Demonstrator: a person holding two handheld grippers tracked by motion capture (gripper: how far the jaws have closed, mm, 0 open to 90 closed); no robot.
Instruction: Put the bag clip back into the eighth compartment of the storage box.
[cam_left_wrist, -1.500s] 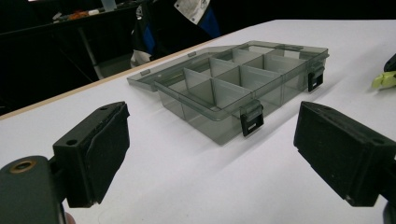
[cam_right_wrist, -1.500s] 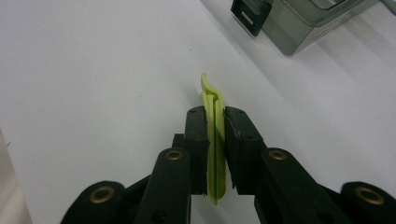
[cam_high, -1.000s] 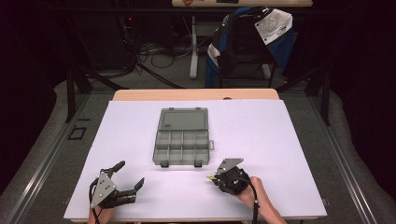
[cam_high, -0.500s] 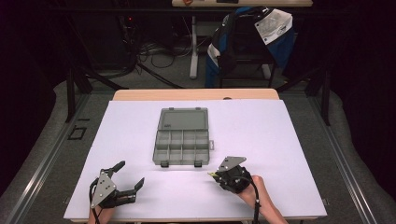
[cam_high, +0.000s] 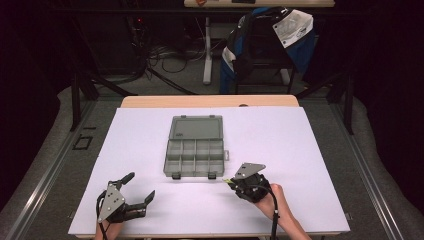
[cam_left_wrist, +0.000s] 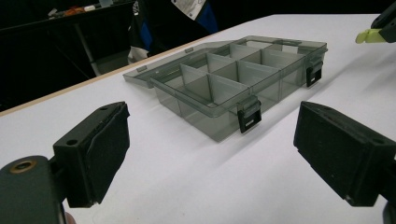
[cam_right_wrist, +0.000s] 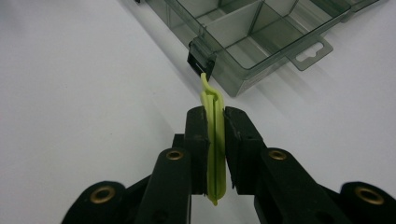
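A smoky clear compartment box (cam_high: 195, 147) lies open in the middle of the white table, its lid folded back. My right gripper (cam_right_wrist: 214, 119) is shut on a thin yellow-green clip (cam_right_wrist: 214, 140), whose tip points at the box's black latch (cam_right_wrist: 201, 59). From above, the right gripper (cam_high: 233, 182) sits just off the box's near right corner. My left gripper (cam_high: 138, 187) rests at the near left of the table, open and empty. In the left gripper view the box (cam_left_wrist: 233, 79) lies ahead between the wide-apart pads (cam_left_wrist: 100, 149), and the yellow-green clip (cam_left_wrist: 369, 35) shows at the top right.
The white table sheet (cam_high: 300, 145) has free room on both sides of the box. Beyond the far edge stand a chair with a blue and black jacket (cam_high: 260, 40), cables on the floor, and dark stands.
The right gripper with the clip has crept slightly toward the box's near right corner. The left gripper has stayed put.
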